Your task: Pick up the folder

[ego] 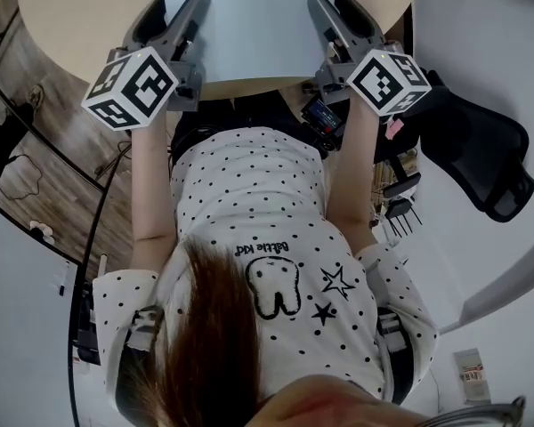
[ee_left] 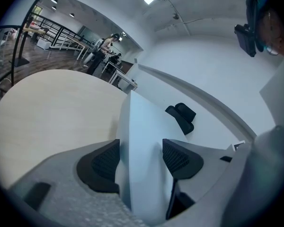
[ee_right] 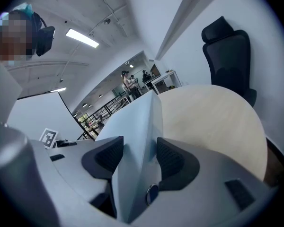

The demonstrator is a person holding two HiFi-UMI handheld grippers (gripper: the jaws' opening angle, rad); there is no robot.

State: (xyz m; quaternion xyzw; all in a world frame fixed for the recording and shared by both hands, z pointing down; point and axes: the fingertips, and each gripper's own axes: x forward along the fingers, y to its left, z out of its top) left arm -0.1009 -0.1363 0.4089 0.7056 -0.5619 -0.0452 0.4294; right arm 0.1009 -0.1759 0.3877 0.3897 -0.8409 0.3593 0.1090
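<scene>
The folder is being held over the near edge of the desk, the left tool and the right tool each being clamped on one side edge. The grasp is being judged complete, and a level, matched lift off the desk is being called for next.

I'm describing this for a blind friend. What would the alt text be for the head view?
Seen from above, a person in a polka-dot shirt holds a pale blue folder by its two side edges, the left gripper and right gripper each clamped on it, over a round light wooden table. A black office chair stands at the right.
</scene>
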